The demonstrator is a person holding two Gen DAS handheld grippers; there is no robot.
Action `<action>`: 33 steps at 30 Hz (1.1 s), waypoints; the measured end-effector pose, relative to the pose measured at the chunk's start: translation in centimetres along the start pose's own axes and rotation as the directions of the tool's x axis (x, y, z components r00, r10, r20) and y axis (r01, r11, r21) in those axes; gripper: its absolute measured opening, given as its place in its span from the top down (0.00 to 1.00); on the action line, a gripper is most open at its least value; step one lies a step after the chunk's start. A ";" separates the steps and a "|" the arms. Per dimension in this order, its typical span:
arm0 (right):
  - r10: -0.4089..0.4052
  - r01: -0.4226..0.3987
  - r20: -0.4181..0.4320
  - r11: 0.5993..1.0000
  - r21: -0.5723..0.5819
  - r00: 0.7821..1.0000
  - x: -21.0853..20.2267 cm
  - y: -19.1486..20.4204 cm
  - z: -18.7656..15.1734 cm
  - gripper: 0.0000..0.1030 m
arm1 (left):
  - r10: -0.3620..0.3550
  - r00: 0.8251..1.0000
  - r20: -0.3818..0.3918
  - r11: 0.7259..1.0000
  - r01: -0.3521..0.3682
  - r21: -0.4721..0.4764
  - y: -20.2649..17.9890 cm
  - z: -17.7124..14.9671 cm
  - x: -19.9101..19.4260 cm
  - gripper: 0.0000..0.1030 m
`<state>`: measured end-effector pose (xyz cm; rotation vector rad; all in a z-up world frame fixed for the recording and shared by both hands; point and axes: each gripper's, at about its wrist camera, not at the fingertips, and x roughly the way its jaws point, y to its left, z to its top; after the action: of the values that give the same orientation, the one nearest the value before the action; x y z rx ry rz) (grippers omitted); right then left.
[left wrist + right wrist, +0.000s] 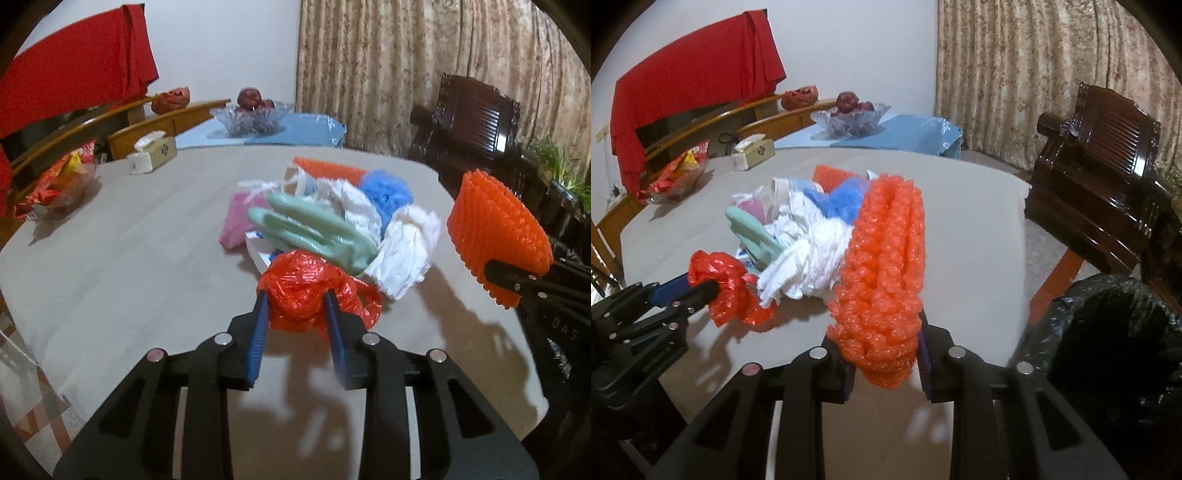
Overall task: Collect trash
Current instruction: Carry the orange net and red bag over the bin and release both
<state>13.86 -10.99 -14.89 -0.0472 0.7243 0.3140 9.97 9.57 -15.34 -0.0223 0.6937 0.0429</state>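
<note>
Left tongs point(295, 310) clamp red bag point(306, 291); right tongs point(884, 363) clamp orange foam net point(882, 266) near tabletop point(967, 236) right edge, black bin bag point(1108, 332) beyond.

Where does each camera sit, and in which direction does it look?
Left wrist: on the left gripper, looking along its fingers, which clamp a red plastic bag, toward the trash pile.
Right wrist: on the right gripper, clamping orange foam net; black bin bag at right.
Shared: pile, fruit bowl, and each other's gripper.
</note>
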 end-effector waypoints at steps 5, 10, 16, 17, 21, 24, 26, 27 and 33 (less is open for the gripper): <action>0.000 -0.001 0.037 1.000 0.015 0.999 -2.3 -0.5 0.3 0.74 | 0.001 0.998 0.056 1.000 -0.001 -0.005 -0.3 1.1 -3.2 0.74; -0.020 0.016 0.081 0.999 0.052 0.996 -5.5 -1.9 0.5 0.74 | -0.045 0.994 0.101 0.999 0.042 0.028 -2.2 2.6 -5.6 0.74; -0.099 0.085 0.105 0.988 0.125 0.990 -9.2 -5.4 -0.2 0.74 | -0.164 0.980 0.113 0.983 0.153 0.100 -7.1 3.7 -7.1 0.74; -0.119 0.104 0.103 0.985 0.141 0.988 -9.7 -6.2 -0.6 0.74 | -0.182 0.977 0.109 0.979 0.170 0.110 -8.0 3.7 -7.0 0.74; -0.193 0.176 0.077 0.966 0.187 0.978 -11.0 -9.1 -2.2 0.74 | -0.261 0.961 0.090 0.957 0.245 0.158 -11.4 3.8 -6.7 0.74; -0.240 0.224 0.047 0.949 0.223 0.970 -11.7 -11.2 -3.7 0.74 | -0.325 0.943 0.068 0.931 0.306 0.200 -14.6 3.8 -6.3 0.74; -0.265 0.250 0.030 0.938 0.240 0.964 -12.1 -12.5 -4.5 0.74 | -0.360 0.932 0.052 0.914 0.340 0.221 -16.4 3.6 -5.7 0.74; -0.275 0.261 0.023 0.934 0.245 0.961 -12.3 -13.0 -4.9 0.74 | -0.375 0.926 0.043 0.906 0.357 0.226 -17.2 3.5 -5.5 0.74; -0.330 0.321 -0.017 0.903 0.286 0.944 -13.0 -15.8 -7.0 0.72 | -0.458 0.889 -0.013 0.853 0.444 0.276 -22.5 2.8 -4.2 0.74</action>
<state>4.88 -30.51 -12.59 0.1100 0.7111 -0.1133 9.60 -12.90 -10.34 0.0800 0.6212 -0.5061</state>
